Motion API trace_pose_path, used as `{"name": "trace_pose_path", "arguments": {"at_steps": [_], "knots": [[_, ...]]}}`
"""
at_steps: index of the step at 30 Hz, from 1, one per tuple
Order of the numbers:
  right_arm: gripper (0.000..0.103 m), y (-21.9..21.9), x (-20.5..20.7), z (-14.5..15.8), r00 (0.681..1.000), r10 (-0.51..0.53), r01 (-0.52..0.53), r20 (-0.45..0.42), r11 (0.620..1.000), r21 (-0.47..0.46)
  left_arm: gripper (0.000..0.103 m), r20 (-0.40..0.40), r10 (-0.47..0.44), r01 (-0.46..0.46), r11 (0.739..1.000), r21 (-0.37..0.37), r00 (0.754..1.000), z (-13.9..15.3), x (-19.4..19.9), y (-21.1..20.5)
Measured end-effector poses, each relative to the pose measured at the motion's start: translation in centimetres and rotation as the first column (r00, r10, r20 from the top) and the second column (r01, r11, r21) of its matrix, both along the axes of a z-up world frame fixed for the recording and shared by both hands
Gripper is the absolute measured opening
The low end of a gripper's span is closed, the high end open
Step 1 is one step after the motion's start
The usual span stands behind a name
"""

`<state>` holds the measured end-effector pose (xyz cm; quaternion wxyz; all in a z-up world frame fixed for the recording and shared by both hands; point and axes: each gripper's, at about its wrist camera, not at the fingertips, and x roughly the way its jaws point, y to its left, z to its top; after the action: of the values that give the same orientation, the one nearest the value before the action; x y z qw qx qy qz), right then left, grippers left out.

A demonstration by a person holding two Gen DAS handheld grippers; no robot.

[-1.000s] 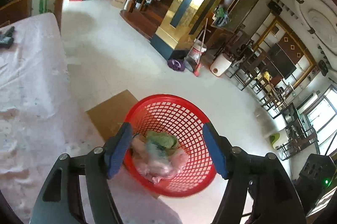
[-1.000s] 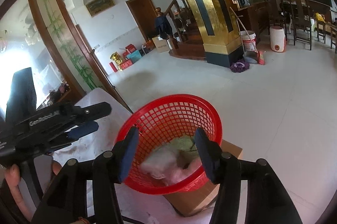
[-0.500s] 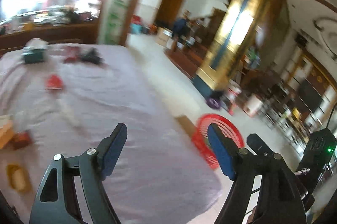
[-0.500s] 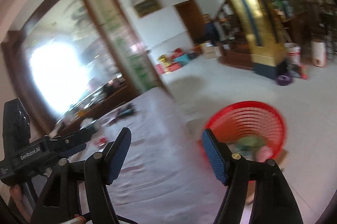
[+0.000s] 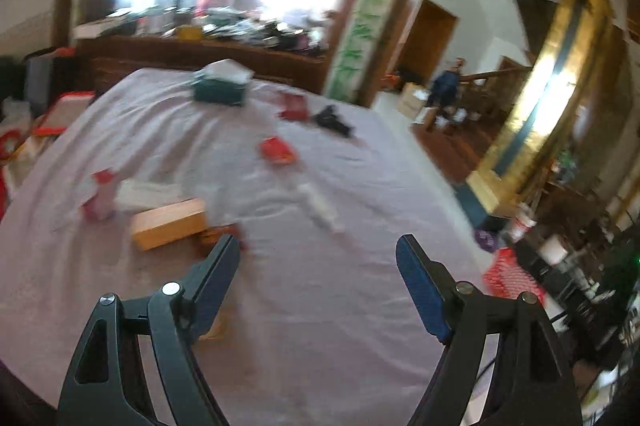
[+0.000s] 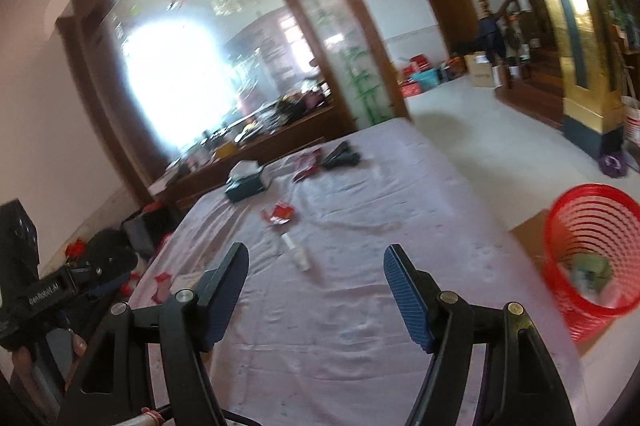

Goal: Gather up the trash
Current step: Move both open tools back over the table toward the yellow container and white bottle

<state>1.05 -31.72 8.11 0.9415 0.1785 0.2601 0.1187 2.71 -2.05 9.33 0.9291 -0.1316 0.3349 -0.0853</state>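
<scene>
Both grippers off basket point(image 6: 592, 258), now over table point(image 5: 320, 306); 1 basket.

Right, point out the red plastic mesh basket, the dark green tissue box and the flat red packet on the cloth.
Red plastic mesh basket point(image 6: 576, 222): right wrist view, on its inner mesh wall.
Dark green tissue box point(image 5: 219, 90): left wrist view, on its front side.
Flat red packet point(image 5: 277, 150): left wrist view, on its top face.

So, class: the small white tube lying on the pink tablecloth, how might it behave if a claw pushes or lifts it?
The white tube lies flat and looks round, so a push would probably roll it. It looks small, so likely light. Its smooth surface may slip between pads.
</scene>
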Motion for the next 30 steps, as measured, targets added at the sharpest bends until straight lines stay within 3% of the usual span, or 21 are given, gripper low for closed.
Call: {"name": "trace_pose_path", "arguments": {"at_steps": [6,9,14,22,30], "knots": [[0.074,3.6,4.0,-1.0,0.994,0.099,-0.1,-0.051,0.995,-0.018,0.079,-0.092,0.09,-0.092,0.996,-0.012,0.992,-4.4,-0.2,5.1],[0.074,5.3,5.7,-1.5,0.987,0.146,-0.149,-0.074,0.988,-0.041,0.079,-0.145,0.09,-0.096,0.995,-0.03,0.985,-6.5,-0.5,6.1],[0.074,7.3,8.8,-3.0,0.969,0.207,-0.218,-0.134,0.974,-0.068,0.079,-0.211,0.072,-0.074,0.997,-0.005,0.975,-8.8,-0.4,5.6],[0.074,9.1,13.0,-5.5,0.938,0.259,-0.278,-0.231,0.959,-0.051,0.079,-0.3,0.121,-0.105,0.992,0.069,0.946,-12.0,1.4,5.8],[0.074,11.8,17.1,-8.1,0.91,0.284,-0.331,-0.302,0.936,-0.119,0.079,-0.338,0.132,-0.102,0.989,0.104,0.932,-13.9,2.2,6.2]]}}
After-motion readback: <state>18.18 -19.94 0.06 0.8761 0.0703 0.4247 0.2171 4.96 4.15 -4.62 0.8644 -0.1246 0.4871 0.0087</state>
